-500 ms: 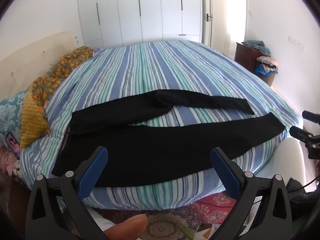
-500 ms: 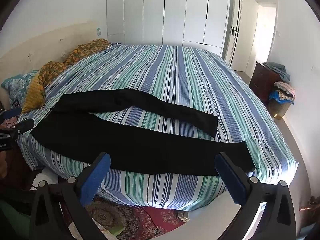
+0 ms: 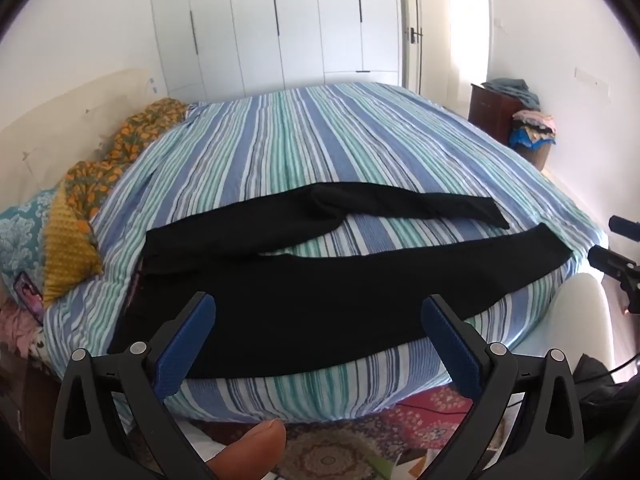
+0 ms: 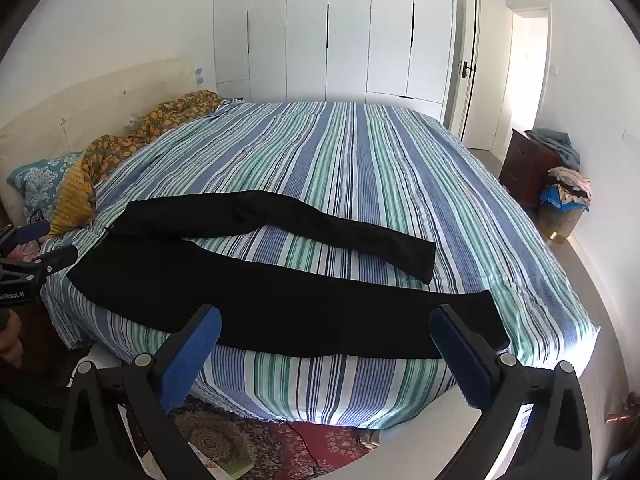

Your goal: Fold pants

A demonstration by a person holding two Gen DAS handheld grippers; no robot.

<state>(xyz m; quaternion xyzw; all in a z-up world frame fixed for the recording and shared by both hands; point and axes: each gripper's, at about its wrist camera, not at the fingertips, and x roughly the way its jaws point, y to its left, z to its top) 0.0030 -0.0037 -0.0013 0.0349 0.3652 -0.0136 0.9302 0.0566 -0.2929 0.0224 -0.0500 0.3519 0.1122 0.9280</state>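
Black pants (image 3: 304, 304) lie flat on the striped bed (image 3: 320, 148), waist at the left, legs spread apart toward the right; the near leg runs along the bed's front edge. They also show in the right wrist view (image 4: 280, 300). My left gripper (image 3: 318, 312) is open and empty, held in front of the near edge at the waist end. My right gripper (image 4: 324, 324) is open and empty, in front of the near leg's lower part. Each gripper shows at the edge of the other's view: the right one (image 3: 612, 260), the left one (image 4: 36, 256).
Pillows and an orange patterned blanket (image 3: 100, 164) lie at the bed's left end by the headboard. White wardrobes (image 3: 280, 28) stand behind the bed. A dark cabinet and a laundry basket (image 4: 564, 196) stand at the right wall. A patterned rug (image 4: 260, 436) lies below the bed edge.
Both grippers have moved slightly closer to the bed and a little up; the pants lie as before.
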